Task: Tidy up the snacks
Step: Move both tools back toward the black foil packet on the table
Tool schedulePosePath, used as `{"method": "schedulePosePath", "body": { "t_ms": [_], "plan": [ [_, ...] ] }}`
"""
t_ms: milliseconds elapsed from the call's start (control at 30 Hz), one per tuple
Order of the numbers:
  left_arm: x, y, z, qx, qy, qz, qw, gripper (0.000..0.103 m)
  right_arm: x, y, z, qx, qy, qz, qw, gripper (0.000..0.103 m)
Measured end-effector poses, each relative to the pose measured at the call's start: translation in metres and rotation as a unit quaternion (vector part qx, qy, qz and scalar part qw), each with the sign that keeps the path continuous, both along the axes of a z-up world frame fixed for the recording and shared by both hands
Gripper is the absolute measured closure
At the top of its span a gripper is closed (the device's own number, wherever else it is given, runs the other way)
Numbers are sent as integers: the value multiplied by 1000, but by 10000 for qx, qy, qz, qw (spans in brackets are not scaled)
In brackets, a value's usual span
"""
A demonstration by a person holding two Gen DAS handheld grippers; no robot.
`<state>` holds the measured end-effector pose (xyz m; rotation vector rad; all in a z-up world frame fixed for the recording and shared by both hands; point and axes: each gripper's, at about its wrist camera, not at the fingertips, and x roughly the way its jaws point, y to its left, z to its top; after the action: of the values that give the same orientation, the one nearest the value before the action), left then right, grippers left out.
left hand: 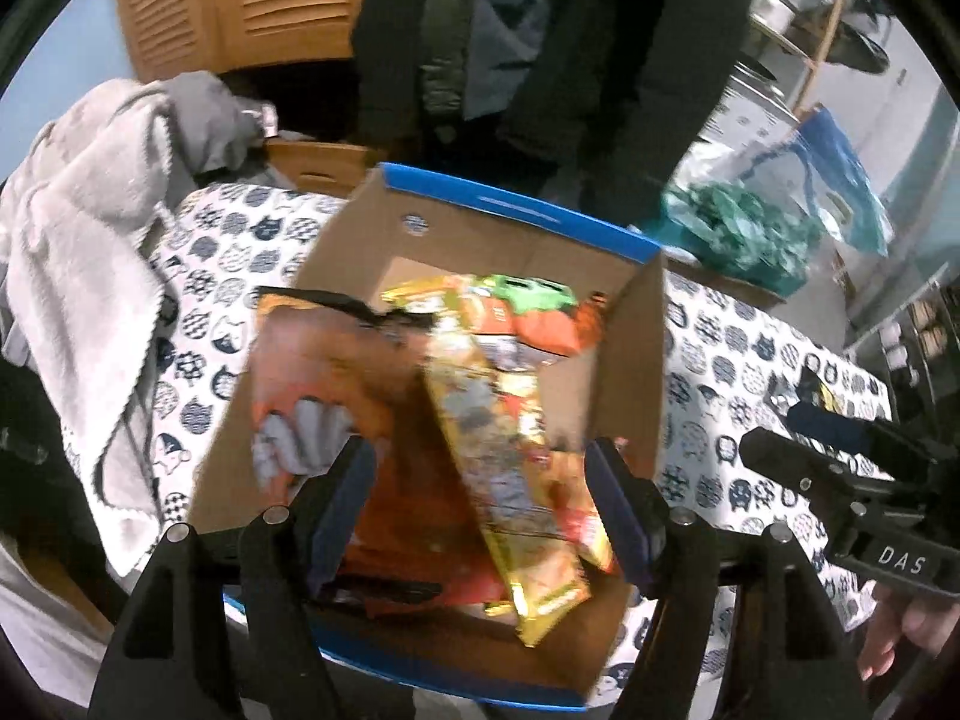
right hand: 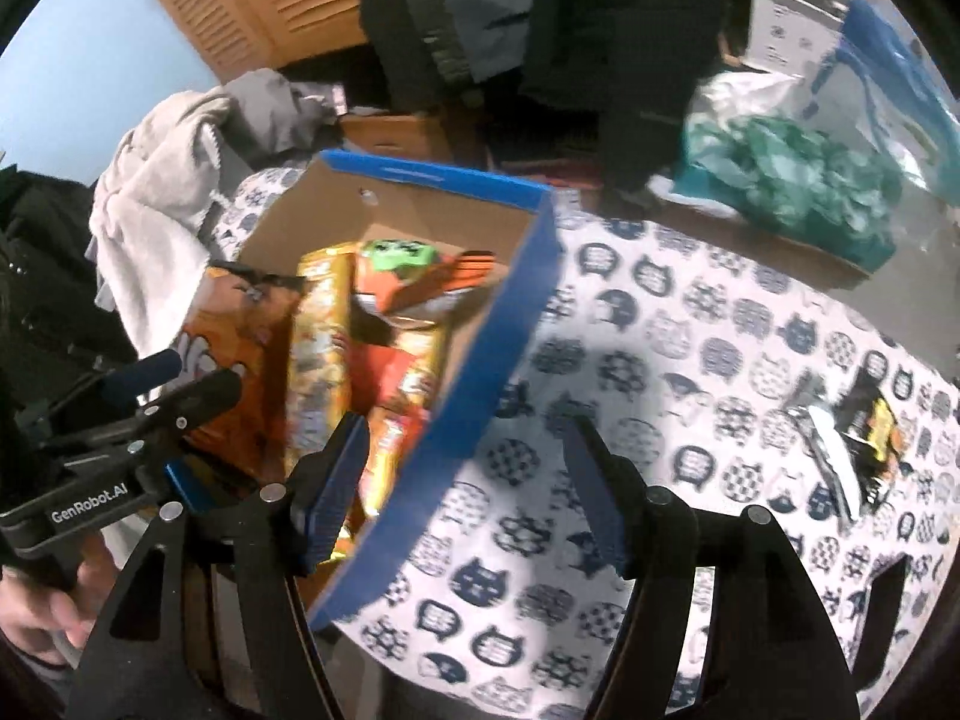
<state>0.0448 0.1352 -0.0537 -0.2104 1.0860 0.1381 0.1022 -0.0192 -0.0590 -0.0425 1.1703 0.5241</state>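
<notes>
Low in frame the left gripper hangs jaws wide and empty over the blue-rimmed cardboard box of snack packets, the right gripper equally wide astride its wall, a dark packet lying far right on the cat-print worktop.

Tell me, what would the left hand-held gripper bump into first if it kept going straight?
Probably the yellow snack bag inside the cardboard box; the open left hand-held gripper points right at it.

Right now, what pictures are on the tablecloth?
Dark blue cat faces on a white tablecloth, clearest in the right wrist view.
</notes>
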Motion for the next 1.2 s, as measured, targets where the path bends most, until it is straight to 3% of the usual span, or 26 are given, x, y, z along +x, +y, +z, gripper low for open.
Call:
{"method": "schedulePosePath", "body": {
  "t_ms": [233,800,1200],
  "plan": [
    [7,-37,-2,70,102,-384,9992,29,-2,-41,-1,-190,-116,-161,9996,33],
    [26,-118,-13,455,297,-1114,9923,29,8,-134,-34,-415,110,-551,9976,33],
    [34,-172,-34,735,565,-1805,9792,29,18,-186,-44,-719,93,-536,9959,31]
  ]
}}
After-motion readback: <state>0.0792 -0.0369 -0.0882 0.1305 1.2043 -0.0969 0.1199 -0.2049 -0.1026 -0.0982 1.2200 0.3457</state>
